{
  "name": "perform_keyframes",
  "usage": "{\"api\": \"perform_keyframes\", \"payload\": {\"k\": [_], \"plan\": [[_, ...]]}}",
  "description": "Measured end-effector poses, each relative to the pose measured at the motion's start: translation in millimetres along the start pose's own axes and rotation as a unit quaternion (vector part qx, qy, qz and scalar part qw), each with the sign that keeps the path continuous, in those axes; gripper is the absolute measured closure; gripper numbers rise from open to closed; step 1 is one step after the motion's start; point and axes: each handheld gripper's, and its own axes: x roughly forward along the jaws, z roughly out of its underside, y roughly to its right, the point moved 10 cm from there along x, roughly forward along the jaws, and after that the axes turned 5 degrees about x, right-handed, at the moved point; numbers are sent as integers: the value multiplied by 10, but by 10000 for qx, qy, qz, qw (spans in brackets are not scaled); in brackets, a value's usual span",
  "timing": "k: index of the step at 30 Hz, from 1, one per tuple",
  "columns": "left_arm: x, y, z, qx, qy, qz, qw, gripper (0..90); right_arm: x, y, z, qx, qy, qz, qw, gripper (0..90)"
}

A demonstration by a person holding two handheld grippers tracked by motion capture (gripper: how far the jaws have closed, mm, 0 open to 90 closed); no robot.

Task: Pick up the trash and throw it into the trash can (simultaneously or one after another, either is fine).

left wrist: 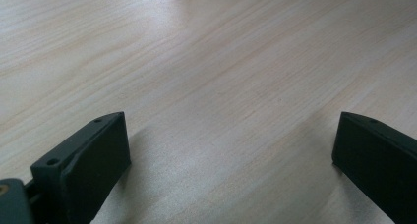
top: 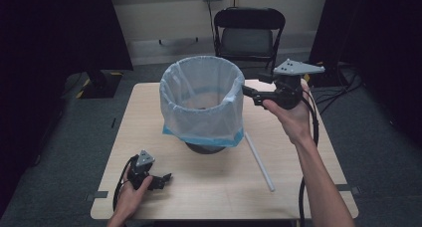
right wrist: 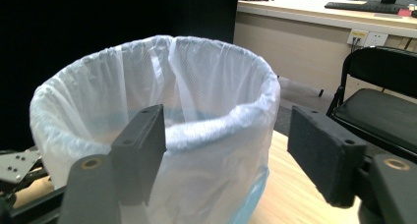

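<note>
- Right gripper view is looking along the right gripper [right wrist: 226,150], whose jaws are standing wide apart with the near rim of the bag-lined bin [right wrist: 162,111] rising between them; the pads are not pressing on the plastic yet, so nothing is being held.
- High view is showing that right gripper [top: 247,91] hanging at the bin's right-hand rim, jaws pointing toward the white liner bag [top: 201,102].
- Judging from this, the step in hand is the approach to the liner's folded-over edge, probably to seize it.
- Next move, as I judge it, is calling for one jaw going inside the rim and one outside, then closing on the thin film without dragging the light bin across the counter [top: 149,187].
- Left gripper [top: 158,180] is resting low on the counter near the front left corner, well apart from the bin; in the left gripper view its jaws are standing wide over bare wood, gripping nothing.
- Counting: two grippers, one bin sitting mid-counter, one liner bag with a blue band near its hem, one white rod [top: 259,161] lying on the counter just right of the bin.
- Behind the counter, one black folding chair [top: 249,35] is standing.
</note>
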Motion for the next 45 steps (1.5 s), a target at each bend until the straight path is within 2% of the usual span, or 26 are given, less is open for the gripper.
{"api": "perform_keyframes", "payload": {"k": [14,19,25,29,38,45], "plan": [[-1,0,1,2,-5,0,10000,3,-213,31,452,133,-212,48,9997,377],[0,0,0,-1,-2,-3,10000,3,-266,21,707,154,-403,70,9990,392],[-1,0,0,-1,-4,1,10000,3,-324,72,1038,294,-604,181,9976,428],[-1,1,0,-1,-5,1,10000,3,-327,96,1275,369,-796,206,9959,443],[-1,0,0,0,-5,0,10000,3,-396,45,1802,529,-1159,180,9917,478],[-1,0,1,-2,-5,-2,10000,3,-444,8,2225,685,-1472,189,9866,521]]}}
